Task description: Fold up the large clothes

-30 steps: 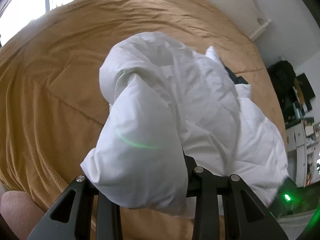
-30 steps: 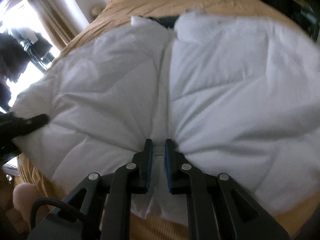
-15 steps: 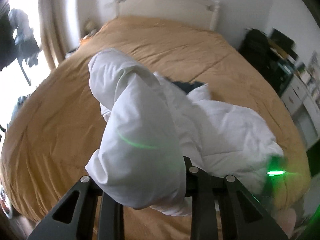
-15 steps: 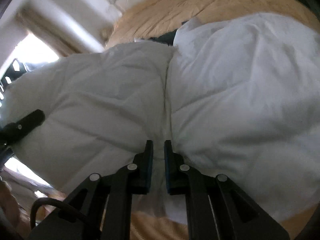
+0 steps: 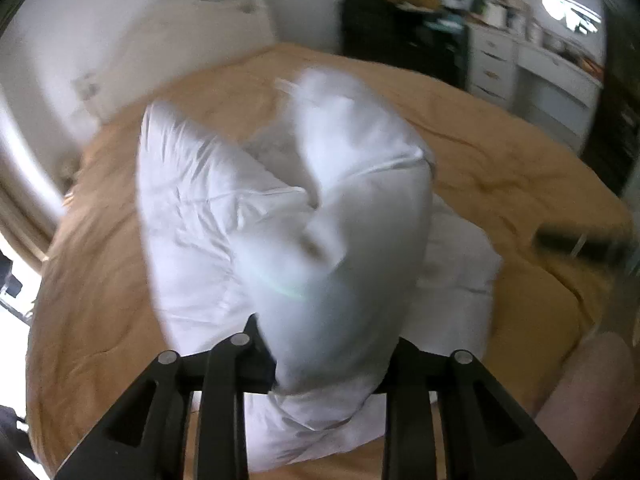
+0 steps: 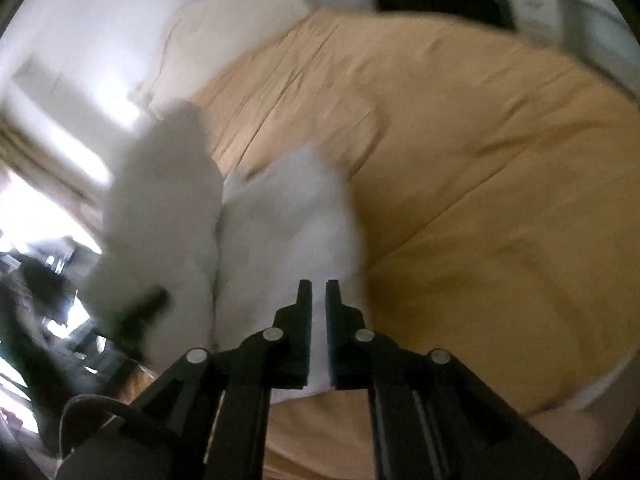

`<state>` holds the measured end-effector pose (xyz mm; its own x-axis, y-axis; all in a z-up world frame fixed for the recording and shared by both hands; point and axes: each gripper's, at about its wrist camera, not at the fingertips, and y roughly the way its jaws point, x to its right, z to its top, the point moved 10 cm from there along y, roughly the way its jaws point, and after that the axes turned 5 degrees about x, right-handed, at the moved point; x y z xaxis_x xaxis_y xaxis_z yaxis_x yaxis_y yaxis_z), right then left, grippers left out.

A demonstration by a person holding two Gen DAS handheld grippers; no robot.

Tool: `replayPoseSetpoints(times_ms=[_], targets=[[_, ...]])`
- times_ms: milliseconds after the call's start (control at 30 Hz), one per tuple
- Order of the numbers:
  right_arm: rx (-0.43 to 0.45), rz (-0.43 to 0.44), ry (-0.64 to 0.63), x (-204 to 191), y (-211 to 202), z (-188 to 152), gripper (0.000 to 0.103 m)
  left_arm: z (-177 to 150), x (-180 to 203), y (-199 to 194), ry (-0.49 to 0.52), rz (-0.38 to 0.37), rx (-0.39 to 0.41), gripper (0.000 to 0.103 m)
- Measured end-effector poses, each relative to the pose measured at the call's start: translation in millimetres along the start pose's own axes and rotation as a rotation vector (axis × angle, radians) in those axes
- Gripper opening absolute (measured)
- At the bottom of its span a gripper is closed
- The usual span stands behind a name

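Note:
A large white padded garment [image 5: 280,208] is lifted above a bed with a tan cover [image 5: 500,152]. My left gripper [image 5: 328,344] is shut on a thick bunch of its fabric, which bulges over the fingers and hides the tips. My right gripper [image 6: 318,300] is shut on another edge of the white garment [image 6: 280,220], its jaws nearly touching with thin fabric between them. The garment hangs in two lobes to the left in the right wrist view. The left gripper's black finger [image 6: 144,312] shows blurred there, lower left.
The tan bed [image 6: 480,160] fills most of both views, with a pale headboard [image 5: 200,28] at the wall. A dark cabinet [image 5: 400,28] and white drawers [image 5: 520,68] stand to the right of the bed. A bright window [image 6: 36,200] is to the left.
Both grippers have swung the garment up and around. It was spread wide before the right gripper and now hangs bunched to its left. Both views are blurred by motion.

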<state>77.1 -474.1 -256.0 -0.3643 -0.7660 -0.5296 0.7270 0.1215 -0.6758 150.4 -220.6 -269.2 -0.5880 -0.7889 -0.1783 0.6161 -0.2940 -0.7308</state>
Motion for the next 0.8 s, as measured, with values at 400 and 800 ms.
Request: replayPoseSetpoints(times_ms=[400,800], targets=[[0.025,-0.013,-0.085,-4.9,-23.5,45.8,0.011,-46.5,73.7,62.7,0.232,-0.078,-0.084,0.04],[-0.574,-0.04,-0.138,-12.7,160.4,-13.0,0.0,-31.9,53.8,23.0,0.111,-0.269,-0.077,0.058]])
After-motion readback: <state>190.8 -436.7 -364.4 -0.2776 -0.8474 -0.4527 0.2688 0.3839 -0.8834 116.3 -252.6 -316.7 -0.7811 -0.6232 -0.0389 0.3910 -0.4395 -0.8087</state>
